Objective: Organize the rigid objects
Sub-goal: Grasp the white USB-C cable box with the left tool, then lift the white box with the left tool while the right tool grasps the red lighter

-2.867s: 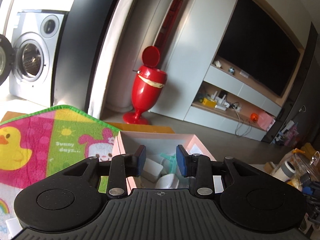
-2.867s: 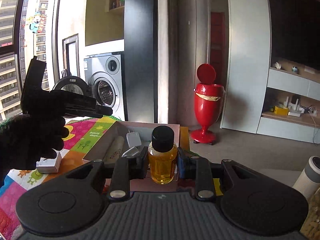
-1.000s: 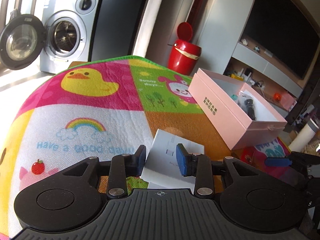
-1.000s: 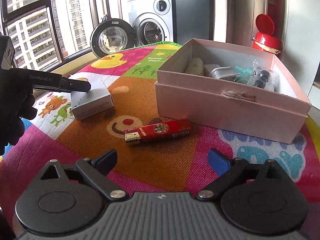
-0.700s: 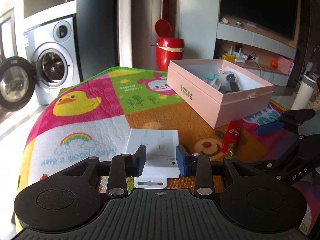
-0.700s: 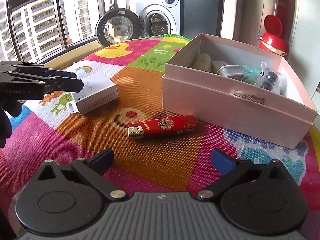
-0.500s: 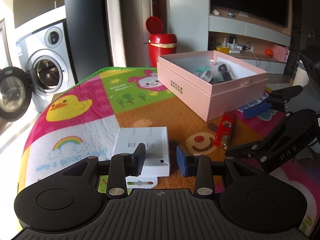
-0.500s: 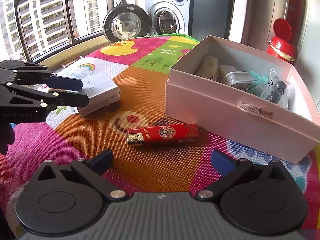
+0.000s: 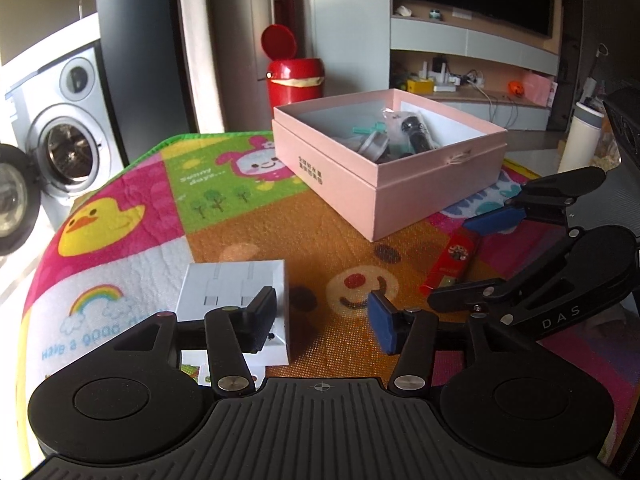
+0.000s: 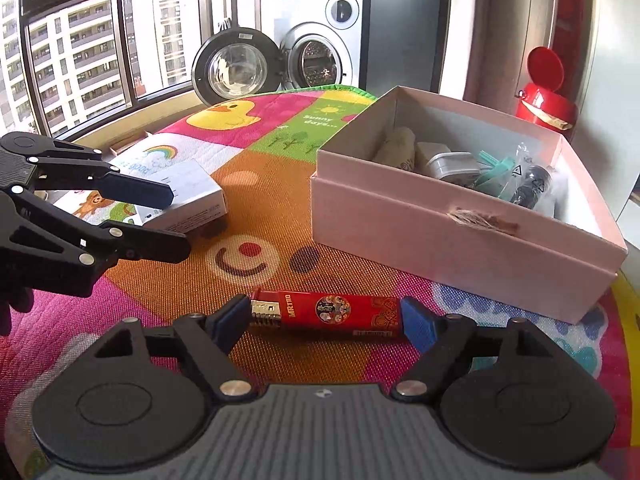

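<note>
A red lighter (image 10: 332,314) lies on the colourful mat (image 10: 280,184), lengthwise between the fingers of my right gripper (image 10: 324,316). Its jaws are closing and the blue pads touch both ends of the lighter. The left wrist view shows the same lighter (image 9: 454,258) and right gripper (image 9: 476,258). My left gripper (image 9: 322,308) hovers low over bare mat, jaws opening, nothing between them. A white box (image 9: 236,284) lies just behind its left finger. From the right wrist view, the left gripper (image 10: 176,220) is at the left, with the white box (image 10: 192,196) beyond it.
An open pink box (image 10: 440,232) with several small items stands on the mat's right side, just beyond the lighter. Off the mat are a washing machine (image 10: 320,60) with its door open, a red bin (image 9: 294,80) and a white bottle (image 9: 580,136). A dark-gloved hand (image 10: 8,300) holds the left gripper.
My left gripper moved right off the white box and its jaws widened. My right gripper came down around the red lighter and narrowed onto its ends.
</note>
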The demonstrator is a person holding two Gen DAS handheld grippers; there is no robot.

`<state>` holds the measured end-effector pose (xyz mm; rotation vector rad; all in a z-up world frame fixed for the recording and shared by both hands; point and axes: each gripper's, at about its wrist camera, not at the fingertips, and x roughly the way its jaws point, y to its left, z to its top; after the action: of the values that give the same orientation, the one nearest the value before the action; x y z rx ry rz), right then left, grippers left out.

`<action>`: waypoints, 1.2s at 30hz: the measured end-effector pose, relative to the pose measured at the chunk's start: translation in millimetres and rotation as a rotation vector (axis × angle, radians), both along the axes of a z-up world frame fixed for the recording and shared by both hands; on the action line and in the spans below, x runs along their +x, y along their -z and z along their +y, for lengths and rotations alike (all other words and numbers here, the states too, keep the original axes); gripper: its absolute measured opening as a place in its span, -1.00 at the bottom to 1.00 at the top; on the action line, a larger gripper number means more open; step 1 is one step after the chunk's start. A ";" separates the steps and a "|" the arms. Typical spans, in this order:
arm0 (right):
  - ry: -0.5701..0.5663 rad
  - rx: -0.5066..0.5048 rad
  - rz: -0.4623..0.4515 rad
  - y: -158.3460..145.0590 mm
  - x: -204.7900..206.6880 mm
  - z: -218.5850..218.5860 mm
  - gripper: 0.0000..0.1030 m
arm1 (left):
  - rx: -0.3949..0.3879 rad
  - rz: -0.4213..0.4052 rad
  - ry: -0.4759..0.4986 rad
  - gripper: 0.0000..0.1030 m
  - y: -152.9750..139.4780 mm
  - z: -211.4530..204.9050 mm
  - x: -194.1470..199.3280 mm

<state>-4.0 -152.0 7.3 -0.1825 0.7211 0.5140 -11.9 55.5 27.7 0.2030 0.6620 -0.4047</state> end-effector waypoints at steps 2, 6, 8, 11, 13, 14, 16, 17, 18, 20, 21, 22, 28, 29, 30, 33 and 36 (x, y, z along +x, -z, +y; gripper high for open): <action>0.007 0.002 -0.002 0.2 -5.3 -2.2 0.59 | 0.012 0.003 0.011 0.32 1.2 -5.7 -0.4; 0.012 0.007 -0.002 0.7 -6.4 -2.5 0.59 | 0.001 0.019 0.028 0.66 2.4 -11.5 1.8; 0.013 0.010 -0.003 0.7 -6.5 -2.9 0.60 | -0.023 0.031 0.011 0.63 -0.9 -9.6 3.7; 0.014 0.017 -0.002 1.3 -6.8 -3.9 0.61 | -0.066 -0.015 -0.033 0.53 -11.2 2.1 1.9; 0.012 0.019 -0.001 2.1 -6.6 -4.1 0.62 | -0.059 -0.075 -0.108 0.53 -19.6 14.0 2.9; 0.012 0.019 -0.001 2.0 -6.5 -4.0 0.63 | -0.065 -0.087 -0.148 0.53 -22.4 21.9 6.1; 0.010 0.020 0.000 2.1 -6.4 -3.7 0.65 | -0.100 -0.065 -0.231 0.53 -23.7 40.7 15.8; 0.008 0.020 0.001 2.1 -6.5 -3.6 0.66 | -0.123 -0.045 -0.261 0.53 -22.4 49.5 20.5; 0.008 0.020 0.001 2.1 -6.6 -3.6 0.66 | -0.145 -0.024 -0.281 0.53 -20.3 57.2 24.9; 0.009 0.021 0.001 2.1 -6.5 -3.6 0.66 | -0.184 0.020 -0.304 0.52 -15.0 66.3 30.8; 0.009 0.021 0.001 2.1 -6.6 -3.5 0.66 | -0.200 0.032 -0.303 0.51 -13.3 67.0 31.6; 0.008 0.021 0.001 2.1 -6.6 -3.3 0.66 | -0.213 0.039 -0.293 0.51 -11.7 65.7 31.5; 0.009 0.020 0.000 1.8 -6.9 -3.7 0.67 | -0.071 -0.012 -0.227 0.52 0.8 29.7 24.9; 0.009 0.020 0.001 1.9 -6.7 -3.7 0.67 | -0.050 -0.018 -0.228 0.52 2.4 26.8 24.6; 0.009 0.020 0.000 1.9 -6.8 -3.7 0.67 | -0.030 -0.022 -0.232 0.52 4.5 24.1 24.6; 0.009 0.020 0.000 1.9 -6.8 -3.7 0.68 | -0.005 -0.020 -0.238 0.55 9.9 23.7 25.2; 0.008 0.020 0.001 2.0 -6.6 -3.9 0.68 | -0.010 -0.020 -0.238 0.54 10.6 25.9 23.1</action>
<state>-10.6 -155.9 5.3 -0.1606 0.7168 0.5130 11.2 81.4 17.1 0.1173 0.6555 -0.1775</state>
